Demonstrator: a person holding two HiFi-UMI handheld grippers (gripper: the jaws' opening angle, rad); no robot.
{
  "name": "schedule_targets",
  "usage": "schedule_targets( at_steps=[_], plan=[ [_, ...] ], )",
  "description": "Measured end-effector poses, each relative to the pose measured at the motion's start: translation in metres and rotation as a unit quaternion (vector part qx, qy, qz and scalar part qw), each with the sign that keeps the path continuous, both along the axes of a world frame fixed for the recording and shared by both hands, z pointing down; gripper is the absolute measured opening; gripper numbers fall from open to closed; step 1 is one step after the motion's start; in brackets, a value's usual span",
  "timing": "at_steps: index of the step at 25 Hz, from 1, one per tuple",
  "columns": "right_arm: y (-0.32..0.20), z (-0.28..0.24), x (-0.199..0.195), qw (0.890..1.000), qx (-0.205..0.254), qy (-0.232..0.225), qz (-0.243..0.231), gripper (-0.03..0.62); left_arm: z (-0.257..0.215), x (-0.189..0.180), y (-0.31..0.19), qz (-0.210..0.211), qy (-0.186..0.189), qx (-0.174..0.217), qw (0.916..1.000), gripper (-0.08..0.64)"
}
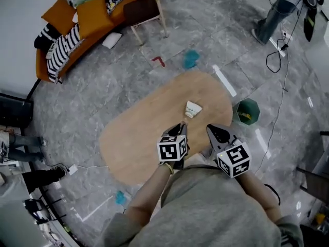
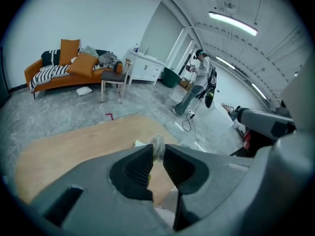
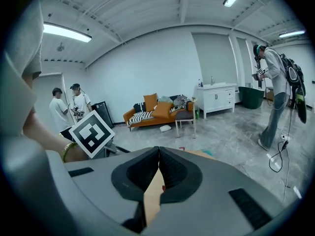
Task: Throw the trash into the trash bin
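Note:
A crumpled white piece of trash (image 1: 193,108) with green print hangs over the oval wooden table (image 1: 144,138), just past the tips of my left gripper (image 1: 183,123). In the left gripper view the jaws of that gripper (image 2: 157,154) are shut on a whitish end of the trash (image 2: 157,145). My right gripper (image 1: 212,129) is beside the left one, over the table's near edge. Its jaws (image 3: 158,154) are shut tip to tip with nothing between them. A small green trash bin (image 1: 248,112) stands on the floor just right of the table.
An orange sofa (image 1: 77,22) with cushions and a chair (image 1: 144,12) stand at the far left. A person (image 1: 275,9) stands at the far right by floor cables (image 1: 280,50). Blue scraps (image 1: 190,59) lie on the grey floor. Two people (image 3: 66,109) stand at left.

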State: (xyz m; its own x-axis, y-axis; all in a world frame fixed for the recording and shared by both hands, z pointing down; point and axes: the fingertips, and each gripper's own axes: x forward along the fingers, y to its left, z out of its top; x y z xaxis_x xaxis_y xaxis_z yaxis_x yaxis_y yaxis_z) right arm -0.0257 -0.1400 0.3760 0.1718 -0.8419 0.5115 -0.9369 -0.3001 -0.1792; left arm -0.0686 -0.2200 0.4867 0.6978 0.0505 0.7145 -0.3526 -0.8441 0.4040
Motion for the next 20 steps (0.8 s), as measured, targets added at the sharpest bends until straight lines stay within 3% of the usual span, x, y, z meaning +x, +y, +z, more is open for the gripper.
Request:
schedule_targets(
  at_steps=[10, 20],
  plan=[
    [0.026, -0.009, 0.024, 0.998, 0.014, 0.008, 0.064, 0.009, -0.011, 0.027, 0.023, 0.068, 0.004, 0.008, 0.9977, 0.072],
    [0.065, -0.018, 0.046, 0.994, 0.037, 0.020, 0.098, 0.009, -0.025, 0.052, 0.061, 0.088, 0.019, 0.012, 0.9959, 0.072]
  ],
)
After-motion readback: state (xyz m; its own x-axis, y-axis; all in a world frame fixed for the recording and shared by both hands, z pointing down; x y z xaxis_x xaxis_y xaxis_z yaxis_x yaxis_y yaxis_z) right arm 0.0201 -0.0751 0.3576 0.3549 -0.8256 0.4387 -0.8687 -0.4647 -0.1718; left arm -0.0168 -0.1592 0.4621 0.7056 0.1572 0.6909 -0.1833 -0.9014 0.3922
